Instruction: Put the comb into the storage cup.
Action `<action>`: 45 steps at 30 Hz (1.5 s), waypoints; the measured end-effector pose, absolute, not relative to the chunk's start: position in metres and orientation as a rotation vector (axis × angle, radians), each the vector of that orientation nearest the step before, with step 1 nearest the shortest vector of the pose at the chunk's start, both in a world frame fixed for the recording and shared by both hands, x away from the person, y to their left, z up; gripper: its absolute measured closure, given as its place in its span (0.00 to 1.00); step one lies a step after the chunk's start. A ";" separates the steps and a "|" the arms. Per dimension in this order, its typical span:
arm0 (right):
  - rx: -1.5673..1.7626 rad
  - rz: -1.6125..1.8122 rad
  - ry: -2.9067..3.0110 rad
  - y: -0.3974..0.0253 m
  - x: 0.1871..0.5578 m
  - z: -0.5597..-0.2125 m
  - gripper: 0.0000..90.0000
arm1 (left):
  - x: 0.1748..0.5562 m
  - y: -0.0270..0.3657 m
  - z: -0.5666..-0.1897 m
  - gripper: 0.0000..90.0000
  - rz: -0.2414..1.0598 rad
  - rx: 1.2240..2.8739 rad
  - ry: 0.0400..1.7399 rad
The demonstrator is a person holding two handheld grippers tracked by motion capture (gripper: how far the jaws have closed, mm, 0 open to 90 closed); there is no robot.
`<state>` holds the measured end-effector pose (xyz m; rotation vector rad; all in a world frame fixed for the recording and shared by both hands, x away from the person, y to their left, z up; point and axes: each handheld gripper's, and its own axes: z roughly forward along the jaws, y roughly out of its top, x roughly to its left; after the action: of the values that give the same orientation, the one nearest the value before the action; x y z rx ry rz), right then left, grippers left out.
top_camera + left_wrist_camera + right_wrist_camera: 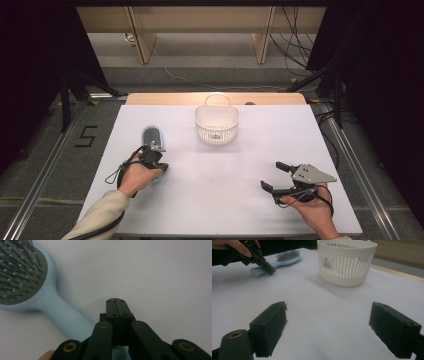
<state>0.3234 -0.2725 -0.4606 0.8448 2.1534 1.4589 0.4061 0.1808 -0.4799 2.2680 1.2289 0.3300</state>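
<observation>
One hairbrush (151, 136), one basket (216, 123), two tools — left (153, 156), right (276, 176).

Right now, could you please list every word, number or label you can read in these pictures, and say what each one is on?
"5": black numeral on the grey floor left of the white table.
Small sticker on the white slotted plastic basket: print too small and blurred to read.
Light blue plastic hairbrush: no readable text.
</observation>
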 end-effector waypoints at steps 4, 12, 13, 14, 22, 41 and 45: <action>0.844 1.456 2.155 -0.272 0.324 -0.461 0.17 | 0.404 0.188 -0.480 1.00 0.327 2.266 1.243; 0.845 1.458 2.153 -0.273 0.323 -0.461 0.17 | 0.401 0.198 -0.479 1.00 0.344 2.273 1.270; 0.845 1.461 2.152 -0.273 0.323 -0.461 0.17 | 0.401 0.199 -0.479 1.00 0.346 2.272 1.271; 0.845 1.461 2.151 -0.273 0.323 -0.461 0.17 | 0.401 0.200 -0.479 1.00 0.344 2.268 1.276; 0.847 1.457 2.153 -0.273 0.323 -0.461 0.17 | 0.399 0.206 -0.479 1.00 0.355 2.267 1.296; 0.846 1.457 2.158 -0.273 0.324 -0.461 0.17 | 0.397 0.216 -0.480 0.97 0.358 2.234 1.329; 0.847 1.459 2.158 -0.273 0.324 -0.461 0.17 | 0.393 0.216 -0.477 0.89 0.366 2.215 1.311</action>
<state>0.3235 -0.2730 -0.4610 0.8472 2.1583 1.4587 0.3932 0.2157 -0.4770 2.2152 1.3106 0.3662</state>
